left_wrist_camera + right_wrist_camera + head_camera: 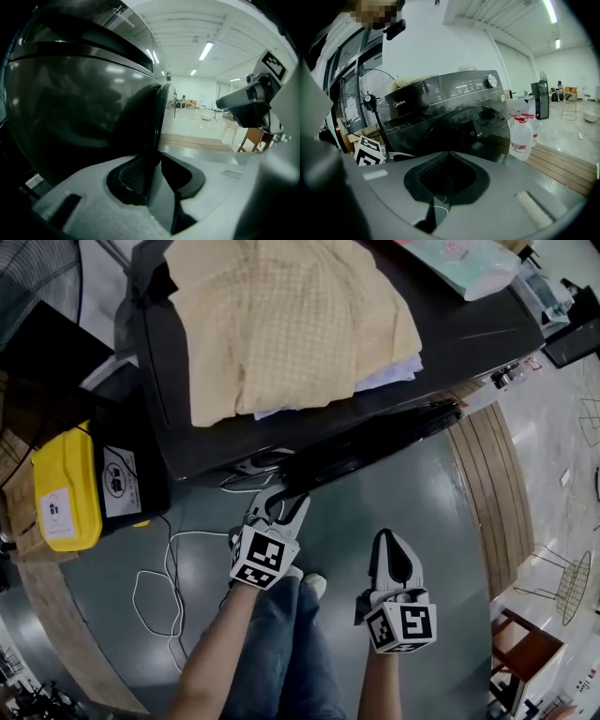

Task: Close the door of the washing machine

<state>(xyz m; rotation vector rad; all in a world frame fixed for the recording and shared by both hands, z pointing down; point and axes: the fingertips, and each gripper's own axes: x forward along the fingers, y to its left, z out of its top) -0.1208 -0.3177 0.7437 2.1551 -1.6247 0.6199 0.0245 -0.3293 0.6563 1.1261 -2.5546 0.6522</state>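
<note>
The dark washing machine (pixel 469 334) fills the top of the head view, and its round glass door (pixel 375 442) stands a little off the front. My left gripper (pixel 281 495) is at the door's free end. In the left gripper view the door (pixel 84 103) fills the left side and its thin edge runs between the jaws of the left gripper (pixel 157 161). A grey gap shows beside that edge, so the pads look open around it. My right gripper (pixel 386 538) hangs apart over the floor, shut and empty, pointing at the machine (pixel 454 108).
A yellow checked cloth (pixel 291 315) lies on the machine's top. A yellow box (pixel 66 488) and a white cable (pixel 159 587) are at the left on the floor. A fan (pixel 365 108) stands left of the machine and water jugs (pixel 520 133) right. A wooden platform (pixel 492 493) is at the right.
</note>
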